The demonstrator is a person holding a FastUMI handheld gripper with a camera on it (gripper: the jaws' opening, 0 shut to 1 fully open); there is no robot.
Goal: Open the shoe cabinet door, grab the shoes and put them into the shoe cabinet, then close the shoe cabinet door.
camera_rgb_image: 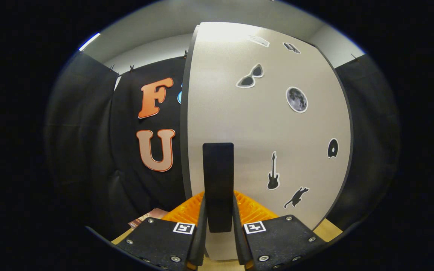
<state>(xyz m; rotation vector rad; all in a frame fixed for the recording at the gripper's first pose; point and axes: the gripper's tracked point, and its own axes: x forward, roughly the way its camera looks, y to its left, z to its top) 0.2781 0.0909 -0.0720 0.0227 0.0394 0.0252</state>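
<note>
Gripper [219, 226]: speckled dark blocks; silver screws; square coded tags.

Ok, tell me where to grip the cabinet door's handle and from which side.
Grip the black handle on its two long flanks, coming straight at the door face. It is an upright bar standing proud of the panel, so a finger fits on each side. The gripper already sits so, apparently shut on the bar's lower part.

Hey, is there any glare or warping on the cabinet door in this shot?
Gripper view: overhead light washes out the top of the cabinet door; fisheye bows its straight edges. The stickers stay sharp. The tool is shut on the black handle.
</note>
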